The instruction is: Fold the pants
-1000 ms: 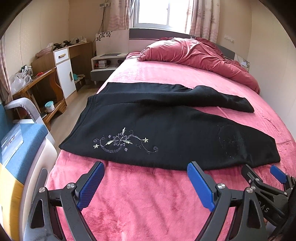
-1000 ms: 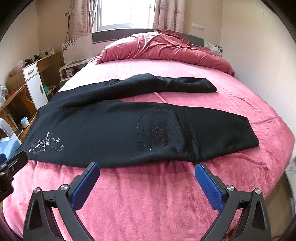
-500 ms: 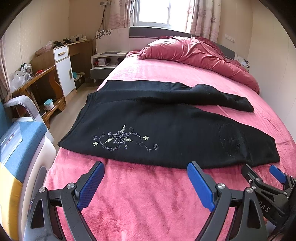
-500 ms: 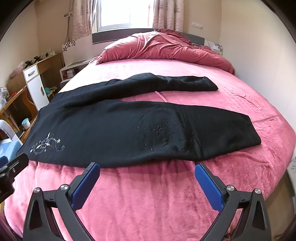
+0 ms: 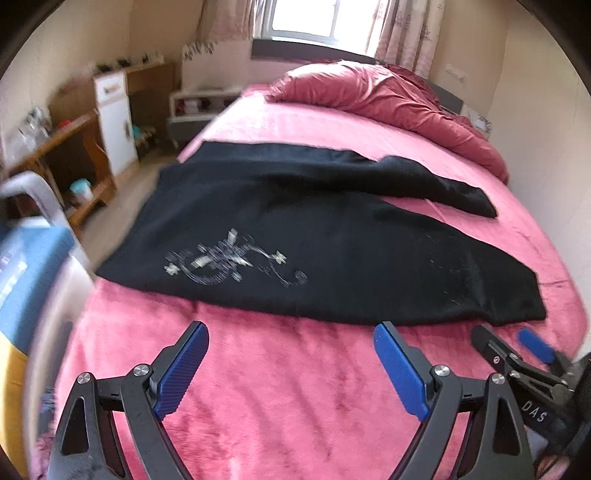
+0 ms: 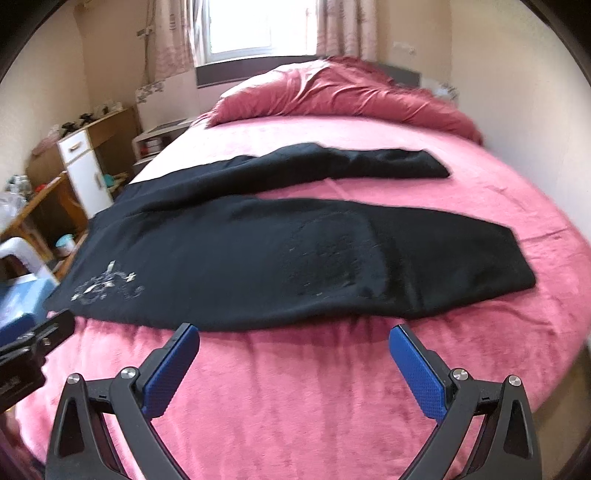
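On the bed (image 5: 295,387), under a pink plush cover: black pants (image 5: 332,251) laid flat, unfolded, across the middle of the mattress; crumpled dark-red duvet (image 5: 388,99) heaped at the head end, below a bright window (image 5: 306,18) with patterned curtains; cream walls; wooden desk (image 5: 66,136) and white cabinet (image 5: 114,110) along the far left wall; low white bedside shelf (image 5: 199,103) beside the headboard; blue-topped chair or stool (image 5: 26,266) at near left, blurred and cut by the frame.

Hard to make out: both views smeared by motion; pale floral embroidery (image 5: 229,262) near the waist legible only as streaks; a second faint stitched motif (image 6: 332,258) on the near leg barely visible; items on the desk not identifiable.

Orientation: long axis of the pants runs crosswise to the bed, waistband at the left edge, cuffs toward the right; two legs splayed apart, far leg (image 6: 351,162) angled toward the duvet, near leg (image 6: 406,258) closest to the tongs.

Left tongs (image 5: 291,365): spread wide, empty, over bare cover just short of the near hem; right tongs (image 6: 294,362): spread wide, empty, likewise just short of the near leg; neither touching cloth.
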Available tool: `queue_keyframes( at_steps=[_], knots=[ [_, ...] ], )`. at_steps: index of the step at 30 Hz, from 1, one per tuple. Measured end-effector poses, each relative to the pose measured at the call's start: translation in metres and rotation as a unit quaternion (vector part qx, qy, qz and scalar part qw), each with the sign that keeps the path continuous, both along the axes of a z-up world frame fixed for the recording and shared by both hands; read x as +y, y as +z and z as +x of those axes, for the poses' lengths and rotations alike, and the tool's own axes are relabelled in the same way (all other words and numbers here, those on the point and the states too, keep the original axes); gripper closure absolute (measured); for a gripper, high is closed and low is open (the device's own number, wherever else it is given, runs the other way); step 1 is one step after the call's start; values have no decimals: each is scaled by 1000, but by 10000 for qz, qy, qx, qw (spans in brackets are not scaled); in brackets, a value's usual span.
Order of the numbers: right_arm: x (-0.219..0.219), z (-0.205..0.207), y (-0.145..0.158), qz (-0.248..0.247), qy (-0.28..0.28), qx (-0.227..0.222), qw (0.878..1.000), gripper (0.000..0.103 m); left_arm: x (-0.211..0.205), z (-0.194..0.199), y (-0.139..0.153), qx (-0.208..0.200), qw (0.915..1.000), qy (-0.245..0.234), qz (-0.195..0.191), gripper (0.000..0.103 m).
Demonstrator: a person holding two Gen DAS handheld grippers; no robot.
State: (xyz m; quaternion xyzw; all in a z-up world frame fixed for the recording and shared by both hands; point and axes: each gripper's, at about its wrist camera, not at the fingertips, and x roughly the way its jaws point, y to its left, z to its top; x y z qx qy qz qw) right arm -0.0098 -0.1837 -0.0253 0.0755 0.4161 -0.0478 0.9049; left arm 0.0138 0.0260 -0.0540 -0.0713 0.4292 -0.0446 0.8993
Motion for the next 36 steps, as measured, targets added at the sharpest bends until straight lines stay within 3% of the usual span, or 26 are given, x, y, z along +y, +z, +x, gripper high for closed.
queue_keyframes(
  at_steps=[3,5,9,11,13,16,19,24,30,32,36],
  knots=[
    [-20,4,-9,575,-145,287,9978,0,13,11,-14,299,9989,-28,-355,10],
    [-35,5,-14,963,-198,413,9943,0,24,18,-21,406,9979,-7,-513,3],
    [-98,-2,-25,1975,-890,274,9759,1,51,31,-31,540,9953,202,-777,3],
    [-129,-7,-31,2403,-1210,144,9630,8,65,38,-35,583,9942,258,-866,2],
    [-163,-11,-36,2572,-1668,98,9518,26,76,43,-39,661,9935,237,-896,2],
    [-210,-17,-45,2871,-2220,-71,9318,37,97,50,-47,846,9909,416,-965,4],
    [-250,-21,-54,3010,-2744,-157,9132,39,125,56,-56,1026,9857,818,-1056,22],
    [-293,-11,-65,3139,-3249,-183,8919,44,162,60,-66,1114,9770,1303,-1271,26],
    [-315,5,-74,3151,-3342,-93,8882,52,189,64,-76,1210,9675,1649,-1485,31],
    [-314,9,-76,3126,-3368,-95,8881,53,193,71,-79,1329,9618,1732,-1653,43],
    [-322,22,-78,2965,-3374,2,8935,60,192,80,-85,1395,9557,1864,-1799,43]
  ],
)
